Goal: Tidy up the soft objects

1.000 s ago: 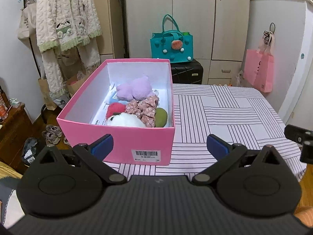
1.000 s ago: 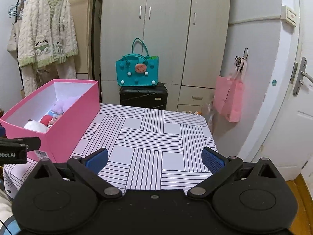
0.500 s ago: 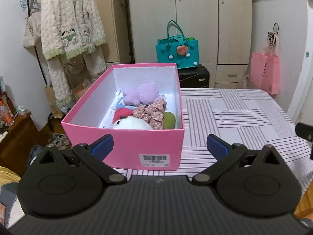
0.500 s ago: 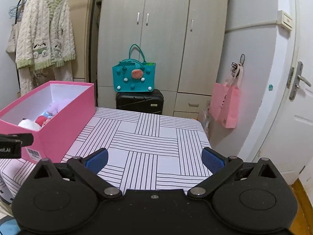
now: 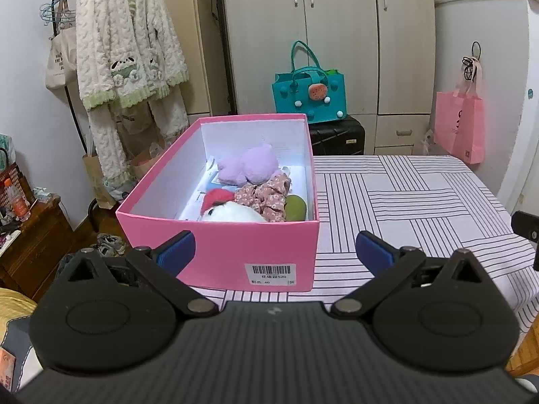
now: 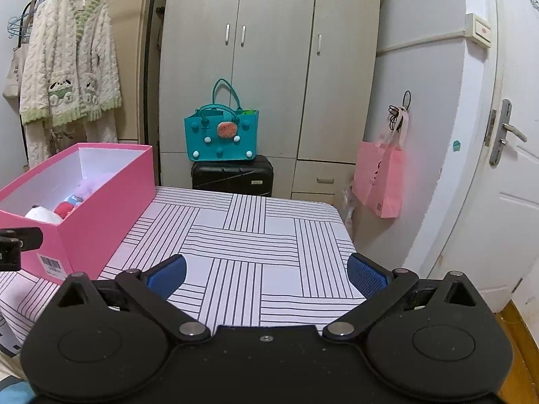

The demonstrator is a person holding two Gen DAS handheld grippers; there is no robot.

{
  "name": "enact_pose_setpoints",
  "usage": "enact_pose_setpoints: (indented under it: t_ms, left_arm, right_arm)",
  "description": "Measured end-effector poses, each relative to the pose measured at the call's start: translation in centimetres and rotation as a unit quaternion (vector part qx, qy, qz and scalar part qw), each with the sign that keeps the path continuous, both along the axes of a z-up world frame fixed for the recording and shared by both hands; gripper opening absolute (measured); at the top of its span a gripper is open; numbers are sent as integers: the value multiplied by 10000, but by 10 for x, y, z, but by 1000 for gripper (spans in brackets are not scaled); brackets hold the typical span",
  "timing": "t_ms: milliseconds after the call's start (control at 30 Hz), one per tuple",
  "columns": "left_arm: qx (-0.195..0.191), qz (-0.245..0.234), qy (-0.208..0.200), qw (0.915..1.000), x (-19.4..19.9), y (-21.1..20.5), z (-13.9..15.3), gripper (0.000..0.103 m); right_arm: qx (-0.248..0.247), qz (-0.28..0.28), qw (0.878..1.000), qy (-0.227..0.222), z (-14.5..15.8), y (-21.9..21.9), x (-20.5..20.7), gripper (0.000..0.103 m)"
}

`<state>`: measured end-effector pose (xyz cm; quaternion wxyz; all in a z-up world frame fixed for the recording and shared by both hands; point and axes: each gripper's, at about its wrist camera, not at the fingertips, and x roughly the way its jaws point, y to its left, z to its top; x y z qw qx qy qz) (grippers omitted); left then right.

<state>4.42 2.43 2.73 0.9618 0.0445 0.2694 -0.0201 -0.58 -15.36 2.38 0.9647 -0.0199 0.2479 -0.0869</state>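
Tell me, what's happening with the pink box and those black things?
A person holds a hand-held gripper in each hand. The left hand-held gripper and right hand-held gripper are both open and empty. The soft toys and a floral scrunchie lie inside the pink box on the striped table.

The pink box (image 5: pixel 215 252) front wall hides the white plush's (image 5: pixel 232 213) lower half.

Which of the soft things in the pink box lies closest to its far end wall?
The lilac plush toy. It lies deepest in the pink cardboard box, beyond the floral scrunchie, the white-and-red plush and the olive-green pad.
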Motion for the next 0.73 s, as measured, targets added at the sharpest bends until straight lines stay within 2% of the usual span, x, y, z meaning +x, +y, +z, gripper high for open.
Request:
enact_pose_setpoints:
  t_ms: [367, 733]
  left_arm:
    - [-73, -90, 186, 9998, 1, 0, -4, 103]
    - [-1, 37, 109, 9999, -1, 1, -2, 103]
  right_arm:
    - [-16, 61, 10000, -63, 0, 2, -3, 103]
    - [-59, 104, 9999, -93, 1, 3, -6, 103]
